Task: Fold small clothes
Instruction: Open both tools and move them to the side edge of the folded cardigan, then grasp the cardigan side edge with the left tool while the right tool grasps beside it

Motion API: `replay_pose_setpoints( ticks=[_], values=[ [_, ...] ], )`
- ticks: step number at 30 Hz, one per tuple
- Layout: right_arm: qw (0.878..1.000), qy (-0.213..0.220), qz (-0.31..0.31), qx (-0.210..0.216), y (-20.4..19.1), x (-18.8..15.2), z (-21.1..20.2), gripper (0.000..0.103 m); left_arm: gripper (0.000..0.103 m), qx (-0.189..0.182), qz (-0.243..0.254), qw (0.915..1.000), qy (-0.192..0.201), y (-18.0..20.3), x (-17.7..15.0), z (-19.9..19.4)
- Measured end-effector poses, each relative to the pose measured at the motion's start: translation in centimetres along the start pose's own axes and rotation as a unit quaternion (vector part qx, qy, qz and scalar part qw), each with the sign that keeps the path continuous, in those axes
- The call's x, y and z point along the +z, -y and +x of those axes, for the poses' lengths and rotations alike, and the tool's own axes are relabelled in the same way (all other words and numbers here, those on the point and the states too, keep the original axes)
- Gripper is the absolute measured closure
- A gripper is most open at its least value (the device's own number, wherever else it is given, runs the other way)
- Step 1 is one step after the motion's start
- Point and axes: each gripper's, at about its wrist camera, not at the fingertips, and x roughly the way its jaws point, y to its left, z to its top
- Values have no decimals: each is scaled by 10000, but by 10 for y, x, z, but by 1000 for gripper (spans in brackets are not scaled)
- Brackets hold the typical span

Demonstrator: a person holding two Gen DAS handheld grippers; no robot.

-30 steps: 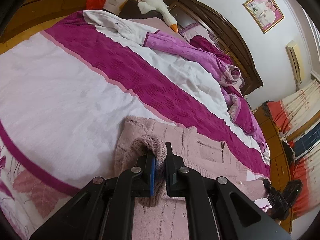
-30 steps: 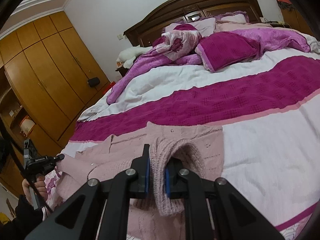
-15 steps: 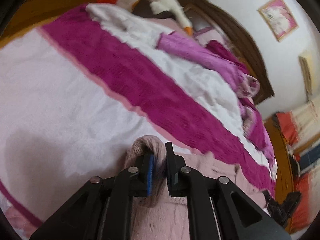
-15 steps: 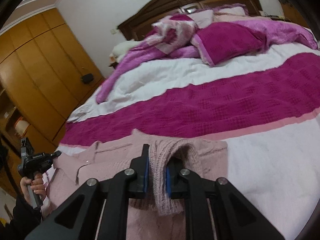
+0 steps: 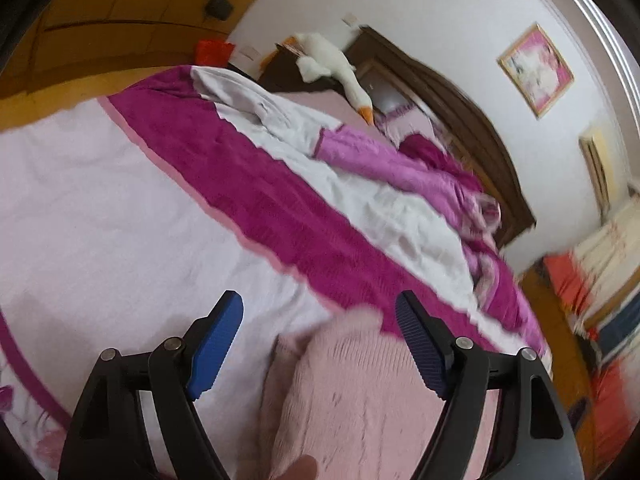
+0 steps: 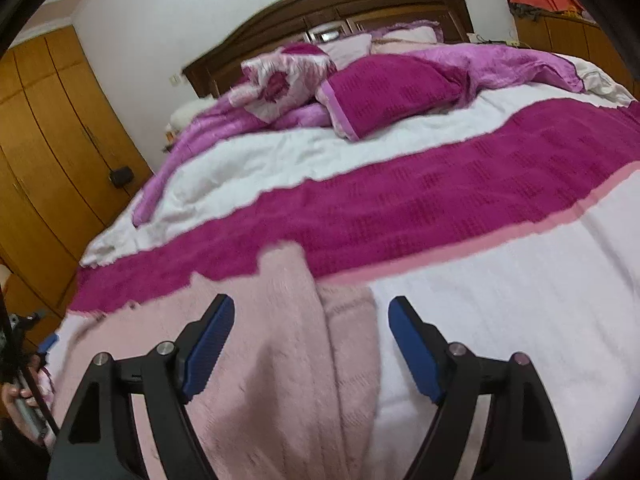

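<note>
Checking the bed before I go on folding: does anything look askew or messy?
The pink knit garment lies folded flat near the foot. Only the purple quilt by the headboard looks odd: bunched in a rumpled heap rather than spread out.

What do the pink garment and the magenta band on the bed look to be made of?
Pink garment: looks like soft knit, wool or acrylic; ribbed rows and a fuzzy matte surface show.
Magenta band: seemingly woven terry or waffle cloth; matte, with a repeating raised grid. Motion blur leaves the fibre of both uncertain.

Sweater (image 6: pixel 280 360) on bed (image 6: pixel 500 320), w/ pillows (image 6: pixel 384 88) behind.
</note>
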Motion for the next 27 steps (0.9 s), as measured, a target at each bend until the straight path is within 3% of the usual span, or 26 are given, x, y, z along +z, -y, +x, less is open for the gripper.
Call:
replay_pose_setpoints(
  ticks=[4,7,10,15,23,27],
  values=[
    [9990,-221,-140,-353,3,-15,3,20,46,-12,377,9984,-430,9,-21,-3],
    [9954,-568,-192,-746,8,-28,10,20,46,286,805,9930,-817,16,-43,-5],
    [9948,-619,-121,-797,12,-35,1,20,46,461,907,9891,-1066,13,-62,-11],
    [9948,-756,502,-456,21,-47,-27,19,51,15,235,9922,-1226,-6,-77,-34],
    [9917,-688,823,-706,11,-71,-70,19,53,-370,-636,9851,-1555,-13,-99,-65],
    [9900,-535,1001,-839,6,-88,-95,18,53,-699,-1650,9765,-1200,-33,-115,-73]
  ],
)
